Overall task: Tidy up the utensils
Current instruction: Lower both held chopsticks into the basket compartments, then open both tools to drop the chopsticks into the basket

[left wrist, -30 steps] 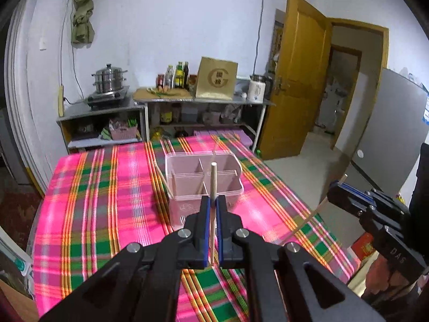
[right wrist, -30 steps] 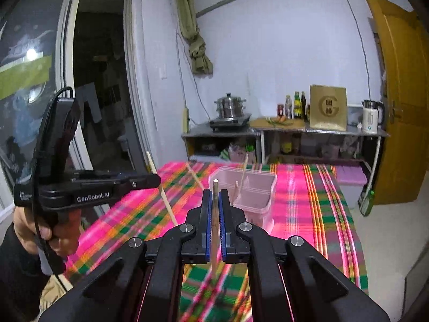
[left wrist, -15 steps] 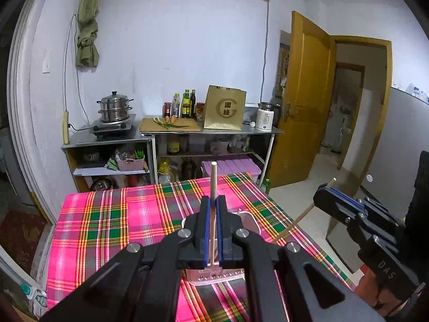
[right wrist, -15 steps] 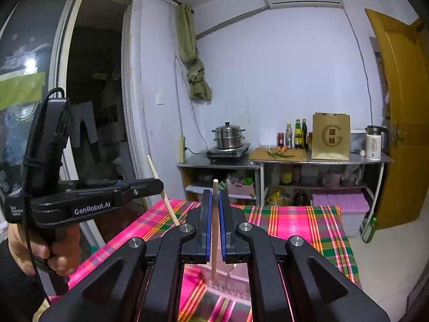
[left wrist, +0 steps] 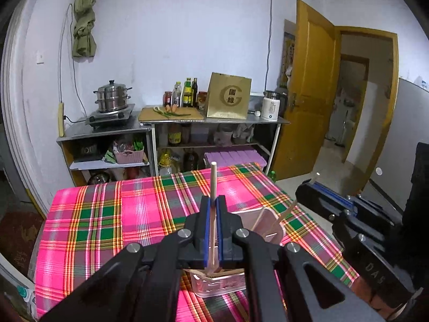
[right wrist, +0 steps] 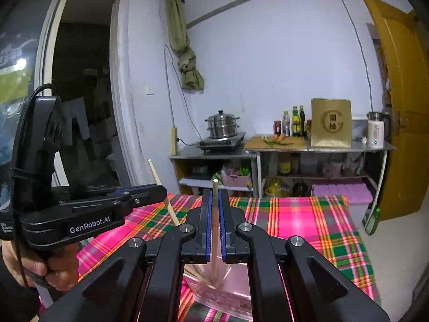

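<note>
Both claws loaded. My left claw (left wrist: 211, 230) is pinched tight on a chopstick (left wrist: 213, 187), which stands nearly upright between the blue pads, top end well above them and lower end poking out below. My right claw (right wrist: 214, 228) pinches its own stick (right wrist: 214, 214) the same way, long axis up and down. The pink bin (left wrist: 270, 228) sits on the plaid cloth (left wrist: 112, 214) directly under and just ahead of both claws, open top facing up, with loose sticks already leaning inside. In the right view, my stick's lower end looks down in the bin (right wrist: 236, 289); on the left, it hangs at the rim. As I judge it, both sit equally near, so a straight drop should do.
</note>
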Tool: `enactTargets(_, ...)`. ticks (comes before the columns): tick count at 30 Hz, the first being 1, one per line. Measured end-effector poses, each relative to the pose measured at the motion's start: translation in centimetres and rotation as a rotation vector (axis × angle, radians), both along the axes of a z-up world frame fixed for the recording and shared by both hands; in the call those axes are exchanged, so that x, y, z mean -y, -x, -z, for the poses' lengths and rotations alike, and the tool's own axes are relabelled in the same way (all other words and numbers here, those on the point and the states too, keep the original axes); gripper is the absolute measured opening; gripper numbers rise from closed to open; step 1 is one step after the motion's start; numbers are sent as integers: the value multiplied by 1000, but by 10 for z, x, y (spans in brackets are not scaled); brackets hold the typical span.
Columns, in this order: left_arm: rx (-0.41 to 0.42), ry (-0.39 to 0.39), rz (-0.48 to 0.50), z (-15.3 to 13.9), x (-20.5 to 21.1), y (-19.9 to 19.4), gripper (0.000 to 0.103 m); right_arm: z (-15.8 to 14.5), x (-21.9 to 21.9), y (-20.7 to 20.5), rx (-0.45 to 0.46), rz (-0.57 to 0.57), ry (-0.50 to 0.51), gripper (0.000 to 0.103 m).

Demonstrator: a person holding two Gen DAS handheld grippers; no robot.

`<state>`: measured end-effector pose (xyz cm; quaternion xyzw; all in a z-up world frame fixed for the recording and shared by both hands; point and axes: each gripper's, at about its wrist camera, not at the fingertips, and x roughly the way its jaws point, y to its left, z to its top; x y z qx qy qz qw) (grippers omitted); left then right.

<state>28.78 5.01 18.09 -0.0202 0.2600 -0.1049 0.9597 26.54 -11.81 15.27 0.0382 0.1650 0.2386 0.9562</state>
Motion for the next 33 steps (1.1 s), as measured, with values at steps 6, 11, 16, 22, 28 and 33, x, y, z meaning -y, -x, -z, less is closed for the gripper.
enactTargets(6,-65,-16,-11,27,1,-16,5,27,-8,-15,-60,0,27,5)
enactTargets(11,-115,-18,-6,44,2,-22,5,39,-6,-20,-108,-11,38,5)
enactTargets(16,-120,-13,-8,45,3,-17,6,39,-3,-18,-129,-12,45,6)
enactTargets(22,-97,9,-8,35,-1,-2,22,30,8,-4,-112,-10,40,15)
enactTargets(28,-28,38,-21,17,-6,36,25,14,29,32,-70,0,16,16)
enactTargets(33,40,47,-22,3,-5,78,27,9,54,69,-54,17,-12,16)
